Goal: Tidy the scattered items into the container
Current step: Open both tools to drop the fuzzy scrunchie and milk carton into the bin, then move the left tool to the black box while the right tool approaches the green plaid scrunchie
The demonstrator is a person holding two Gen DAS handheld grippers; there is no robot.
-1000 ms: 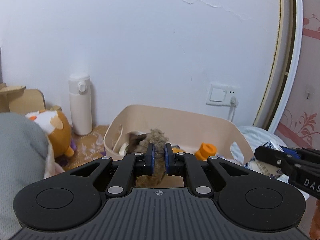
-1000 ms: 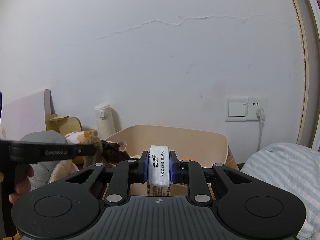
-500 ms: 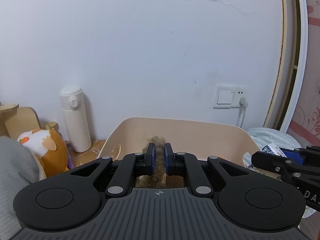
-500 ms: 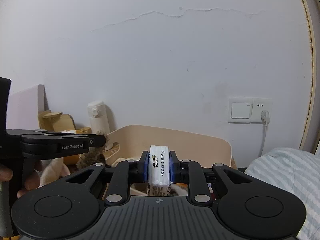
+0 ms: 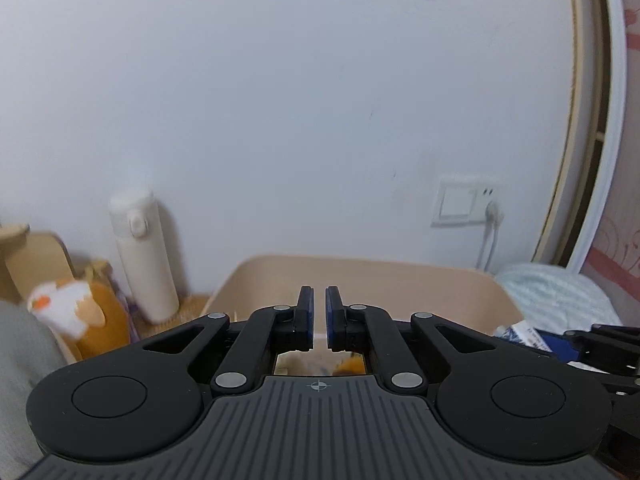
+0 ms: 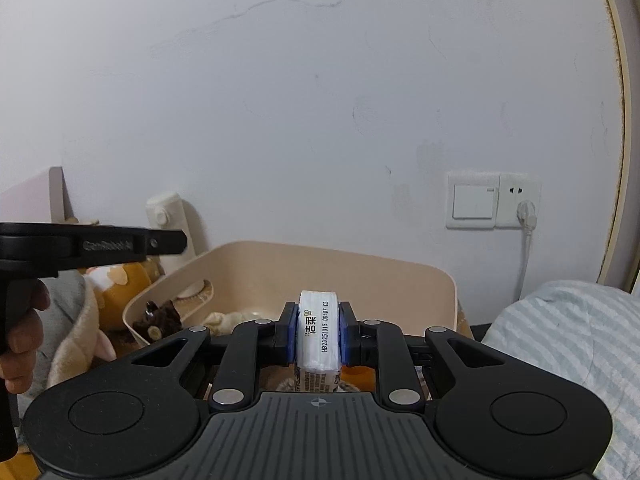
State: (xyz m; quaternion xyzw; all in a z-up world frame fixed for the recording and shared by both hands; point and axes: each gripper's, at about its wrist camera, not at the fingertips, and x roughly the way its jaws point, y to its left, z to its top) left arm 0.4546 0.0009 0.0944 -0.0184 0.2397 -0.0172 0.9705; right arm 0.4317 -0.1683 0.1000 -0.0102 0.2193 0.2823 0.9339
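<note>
My right gripper (image 6: 318, 330) is clamped on a white tissue pack (image 6: 318, 334), its printed end facing me and the pack standing upright between the blue pads. My left gripper (image 5: 319, 316) has its jaws drawn nearly together with nothing between them; from the right wrist view its black body pokes in at nine o'clock, with a person's hand (image 6: 22, 336) wrapped on the handle. Just past both sets of fingers, at twelve o'clock, sits the beige container (image 6: 400, 280), open-topped against the white wall. Inside it I see a dark brown plush toy (image 6: 158, 320) by the left wall and something orange low down. At ten o'clock stands a white thermos (image 5: 142, 254) beside an orange-and-white stuffed animal (image 5: 86, 314). At three o'clock lies a striped blanket (image 6: 560, 340), below a wall switch and socket (image 6: 494, 206).
</note>
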